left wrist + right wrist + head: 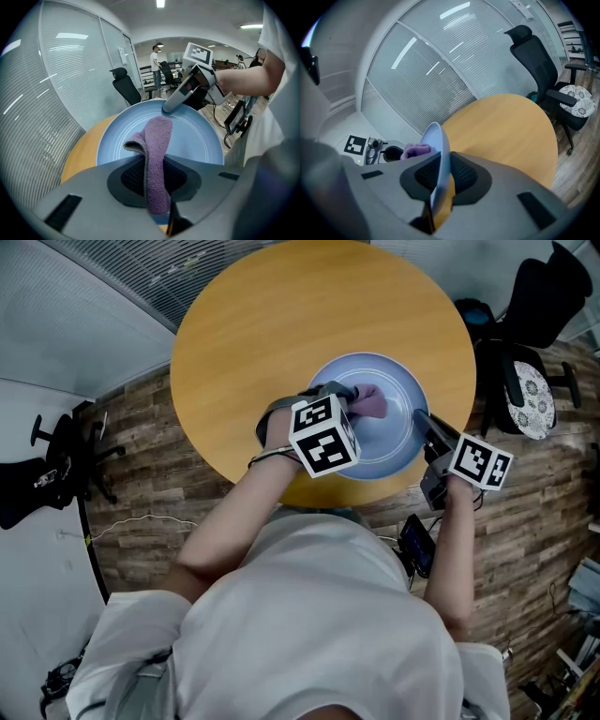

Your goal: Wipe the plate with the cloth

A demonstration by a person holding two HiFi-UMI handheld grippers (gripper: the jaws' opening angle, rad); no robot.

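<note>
Wooden planks cover the floor (159, 484), and on it stands a round wooden table (281, 324). Behind the table runs a glass wall with blinds (422, 61), and a black office chair (539, 61) waits beside it.

A light blue plate (398, 390) lies on the table, near the edge closest to the person. The left gripper (157, 180) is clenched on a purple cloth (158, 140). The cloth runs up between the two dark pads, and its free end folds over and lies on the inner face of the plate. From the head view this grip is hard to see, because the marker cube (323, 435) covers the jaws and only a small part of the cloth shows past it.

The right gripper (439, 176) grasps the plate by its rim on the person's right side. In the right gripper view the plate is seen edge-on between the pads, so most of its face is hidden there, and the lower part of the rim is cut off by the gripper body. The person's white shirt (309, 615) fills the bottom of the head view and hides the table's nearest edge.
</note>
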